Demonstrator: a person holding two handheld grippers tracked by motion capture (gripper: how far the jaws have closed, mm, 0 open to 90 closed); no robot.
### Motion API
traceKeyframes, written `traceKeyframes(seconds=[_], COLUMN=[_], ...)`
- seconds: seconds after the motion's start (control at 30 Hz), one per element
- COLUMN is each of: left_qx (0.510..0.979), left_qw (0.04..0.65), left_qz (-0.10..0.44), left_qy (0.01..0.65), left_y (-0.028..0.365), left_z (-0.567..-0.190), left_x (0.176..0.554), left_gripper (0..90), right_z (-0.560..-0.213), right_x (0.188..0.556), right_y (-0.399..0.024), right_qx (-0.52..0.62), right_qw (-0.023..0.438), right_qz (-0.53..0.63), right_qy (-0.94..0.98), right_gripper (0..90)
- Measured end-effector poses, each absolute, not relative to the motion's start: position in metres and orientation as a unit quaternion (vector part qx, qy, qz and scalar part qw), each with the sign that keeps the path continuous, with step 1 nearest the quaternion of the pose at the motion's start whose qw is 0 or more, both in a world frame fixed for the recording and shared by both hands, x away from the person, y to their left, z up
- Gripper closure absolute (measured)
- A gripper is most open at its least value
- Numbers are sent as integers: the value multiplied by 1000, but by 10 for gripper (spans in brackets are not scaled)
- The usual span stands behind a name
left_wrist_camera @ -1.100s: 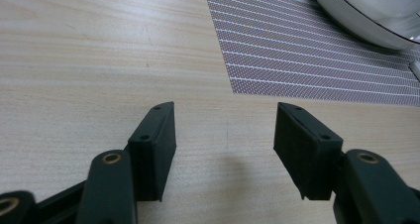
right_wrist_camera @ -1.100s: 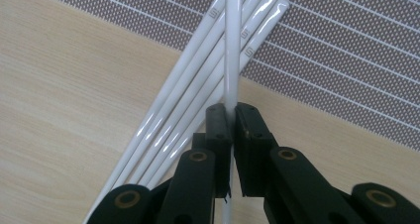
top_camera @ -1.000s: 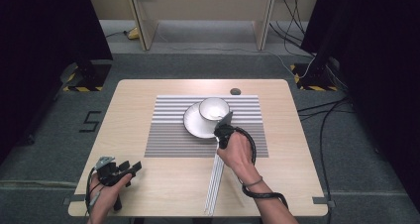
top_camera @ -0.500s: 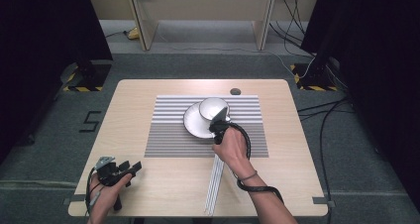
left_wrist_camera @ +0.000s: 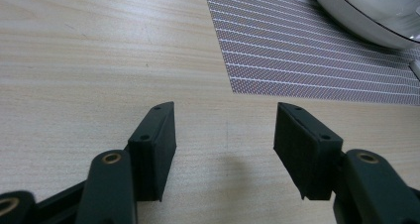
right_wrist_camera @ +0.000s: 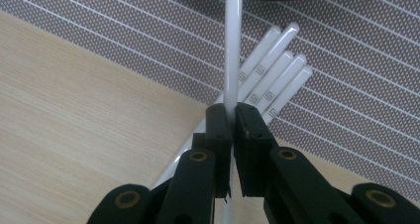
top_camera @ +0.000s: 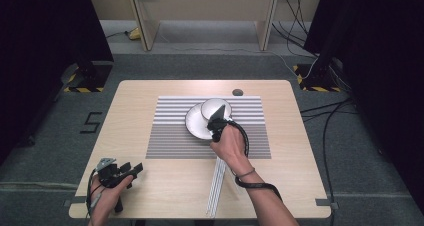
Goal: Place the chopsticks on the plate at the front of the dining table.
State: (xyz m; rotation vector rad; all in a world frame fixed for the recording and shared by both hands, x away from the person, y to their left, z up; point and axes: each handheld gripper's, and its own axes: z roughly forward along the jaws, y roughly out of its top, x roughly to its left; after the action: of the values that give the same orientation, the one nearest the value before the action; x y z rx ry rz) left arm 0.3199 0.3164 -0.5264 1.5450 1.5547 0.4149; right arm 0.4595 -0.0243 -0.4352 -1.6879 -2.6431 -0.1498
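One white stick lifted toward the dishes, the rest still waiting

On the bench (top_camera: 150, 93), the striped mat (top_camera: 170, 136) carries a plate (top_camera: 196, 126) with a bowl (top_camera: 215, 107). A bundle of white sticks (right_wrist_camera: 277, 78) lies at the mat's near edge. The right tongs (right_wrist_camera: 230, 116) pinch one white stick (right_wrist_camera: 233, 45) aimed at the dishes, not yet delivered by my reading; the left tongs (left_wrist_camera: 223, 144) rest spread and empty.

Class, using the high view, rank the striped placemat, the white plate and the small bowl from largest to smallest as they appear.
1. striped placemat
2. white plate
3. small bowl, which overlaps the plate's far edge
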Motion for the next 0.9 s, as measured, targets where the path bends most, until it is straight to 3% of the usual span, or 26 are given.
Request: traceKeyframes(seconds=[0.9], left_qx=[625], left_qw=[438], left_qz=[167], left_qy=[624], left_y=[316], left_z=[-526], left_x=[320], left_gripper=[411], right_z=[-433], right_x=[473], right_y=[-10], right_qx=[-531], right_qw=[-10], right_qz=[-74], right_qy=[-844], right_gripper=[857])
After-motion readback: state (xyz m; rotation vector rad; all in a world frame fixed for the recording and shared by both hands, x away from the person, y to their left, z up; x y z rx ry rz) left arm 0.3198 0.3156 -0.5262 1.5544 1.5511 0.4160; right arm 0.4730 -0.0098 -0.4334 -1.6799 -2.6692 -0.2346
